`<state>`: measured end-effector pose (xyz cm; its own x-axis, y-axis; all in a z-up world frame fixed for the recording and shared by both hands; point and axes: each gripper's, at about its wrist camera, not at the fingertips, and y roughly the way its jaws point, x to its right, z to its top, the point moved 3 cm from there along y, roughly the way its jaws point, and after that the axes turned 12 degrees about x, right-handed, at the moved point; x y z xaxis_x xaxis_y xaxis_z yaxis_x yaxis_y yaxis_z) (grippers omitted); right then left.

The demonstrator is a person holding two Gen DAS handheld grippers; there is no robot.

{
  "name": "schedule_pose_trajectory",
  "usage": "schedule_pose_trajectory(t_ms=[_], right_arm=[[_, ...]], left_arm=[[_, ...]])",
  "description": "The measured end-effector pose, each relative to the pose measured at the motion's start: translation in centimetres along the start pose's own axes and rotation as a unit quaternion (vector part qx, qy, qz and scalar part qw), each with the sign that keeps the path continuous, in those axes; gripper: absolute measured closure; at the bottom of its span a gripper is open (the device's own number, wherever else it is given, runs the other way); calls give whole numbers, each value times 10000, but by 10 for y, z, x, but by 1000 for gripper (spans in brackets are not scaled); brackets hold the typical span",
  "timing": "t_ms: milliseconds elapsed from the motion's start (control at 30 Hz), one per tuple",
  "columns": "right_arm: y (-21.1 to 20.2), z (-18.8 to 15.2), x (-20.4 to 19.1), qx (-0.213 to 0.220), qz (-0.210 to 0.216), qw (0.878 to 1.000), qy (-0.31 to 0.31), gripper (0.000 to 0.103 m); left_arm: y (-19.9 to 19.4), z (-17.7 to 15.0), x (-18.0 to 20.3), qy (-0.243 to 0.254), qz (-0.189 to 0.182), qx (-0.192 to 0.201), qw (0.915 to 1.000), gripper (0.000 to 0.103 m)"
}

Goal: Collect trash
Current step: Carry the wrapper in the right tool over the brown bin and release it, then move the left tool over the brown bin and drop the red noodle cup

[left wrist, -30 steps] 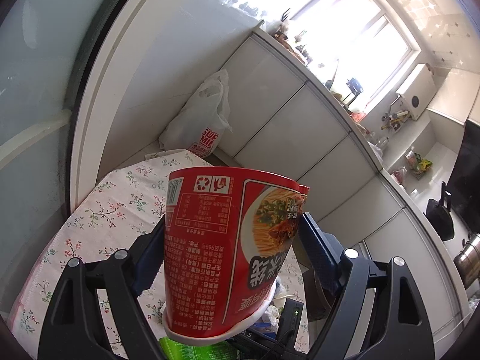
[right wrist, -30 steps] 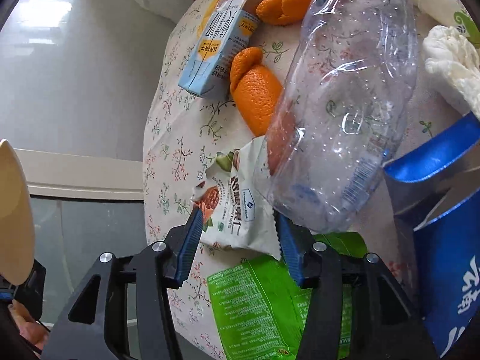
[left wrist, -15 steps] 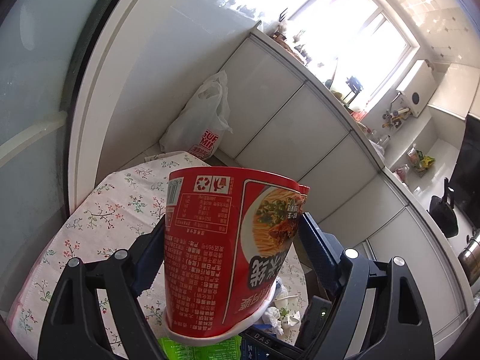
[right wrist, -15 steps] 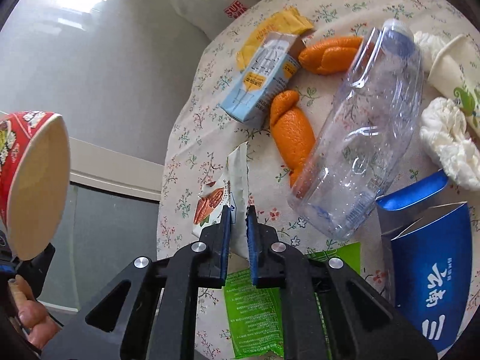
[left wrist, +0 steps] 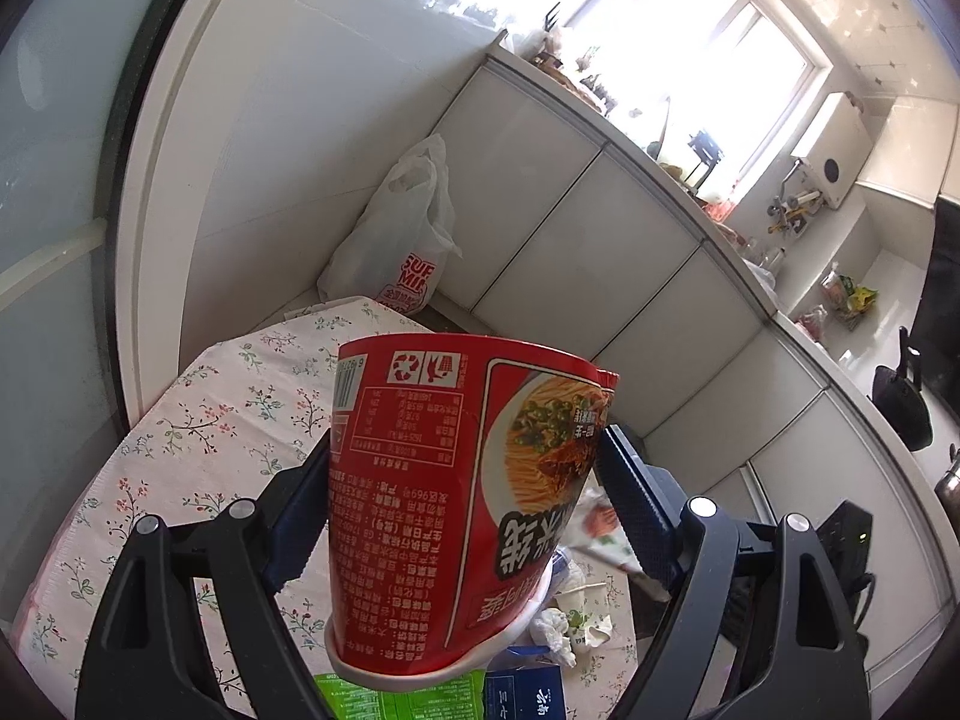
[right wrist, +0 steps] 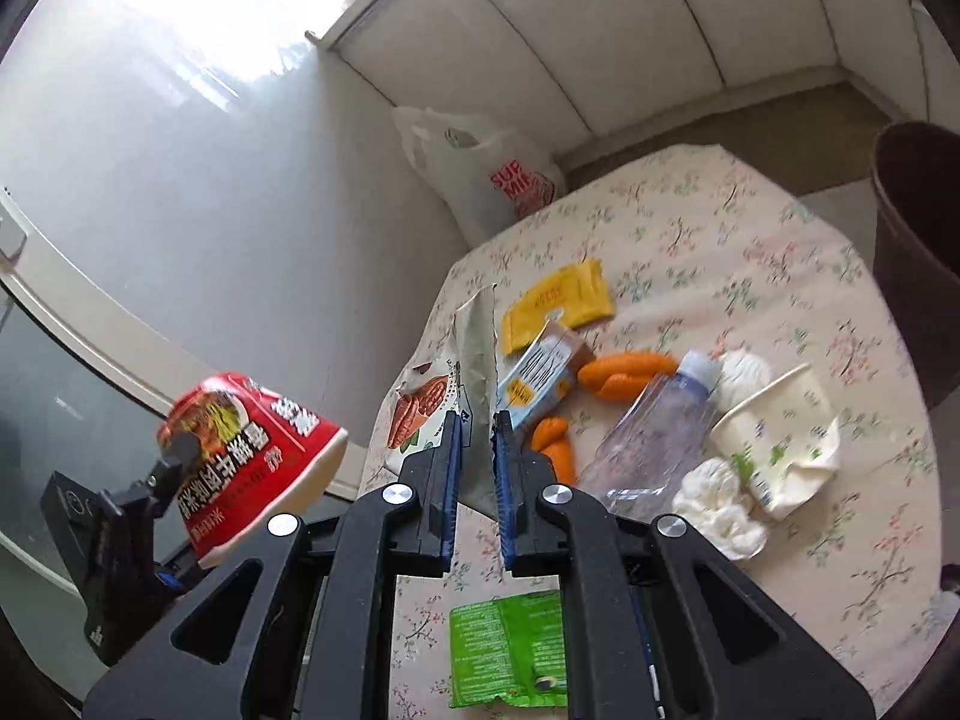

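kitchen corner: white cabinets (right wrist: 600, 30), bright window (left wrist: 690, 48), white bag (right wrist: 486, 180) on the floor past the table's far edge.

floral tablecloth (right wrist: 750, 240): covers the table, littered with trash.

left claw (left wrist: 468, 498): jaws wide, pressed on both sides of a red noodle cup (left wrist: 456, 492), which is held upside down above the cloth; seen from the right claw, the cup (right wrist: 252, 450) sits off to its left.

right claw (right wrist: 477, 468): jaws pressed together, pinching a snack wrapper (right wrist: 456, 384) by its edge, wrapper lifted clear of the cloth and standing up ahead of the fingertips.

just right of the right claw: carton (right wrist: 540, 378), orange peels (right wrist: 624, 372), clear bottle (right wrist: 648, 438), tissue wads (right wrist: 714, 504), crushed paper cup (right wrist: 780, 432).

beyond the carton: yellow packet (right wrist: 558, 306).

below the right claw: green wrapper (right wrist: 510, 648), flat on the cloth.

far right: dark bin (right wrist: 918, 252), beside the table.
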<state>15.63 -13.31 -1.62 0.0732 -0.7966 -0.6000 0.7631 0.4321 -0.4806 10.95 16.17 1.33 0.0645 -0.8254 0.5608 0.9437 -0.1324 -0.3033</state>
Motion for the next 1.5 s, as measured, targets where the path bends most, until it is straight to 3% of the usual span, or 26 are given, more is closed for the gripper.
schedule_pose_trajectory(t_ms=[133,267,367,467,567,633,667,700,767,867,1000,1200,1500], right_arm=[[-33,42,29,587,-348,9976,-120,93],[-59,84,71,1260,-1054,9860,-270,93],[-72,111,108,1740,-2103,9595,-698,92],[-79,125,137,2099,-3248,9111,-1428,92],[-76,132,167,1949,-3772,8921,-1546,90],[-77,136,176,1920,-3923,8839,-1672,73],[-81,137,180,1926,-3955,8829,-1643,45],[-88,139,185,1994,-3973,8822,-1554,32],[-106,141,191,2185,-4034,8773,-1411,27],[-140,143,203,2469,-4276,8612,-1206,6],[-175,139,217,2663,-4595,8418,-961,7],[-201,139,242,2679,-4760,8354,-611,7],[-223,135,281,2522,-5007,8277,-255,7]], left_arm=[[8,-8,7,100,18,-113,9999,22],[18,-19,19,204,-10,-234,9995,22],[27,-30,29,347,-17,-331,9988,22],[36,-42,41,458,-76,-463,9978,22],[44,-54,63,693,-135,-472,9964,22],[53,-62,81,829,-220,-513,9950,22],[58,-67,92,919,-285,-541,9939,22],[65,-71,103,1005,-350,-568,9927,22],[77,-79,128,1022,-539,-620,9914,22],[100,-92,175,867,-960,-750,9888,22],[131,-112,245,798,-1465,-912,9818,22],[165,-146,336,1017,-1954,-1216,9678,22],[214,-211,414,1490,-1995,-1903,9496,21]])
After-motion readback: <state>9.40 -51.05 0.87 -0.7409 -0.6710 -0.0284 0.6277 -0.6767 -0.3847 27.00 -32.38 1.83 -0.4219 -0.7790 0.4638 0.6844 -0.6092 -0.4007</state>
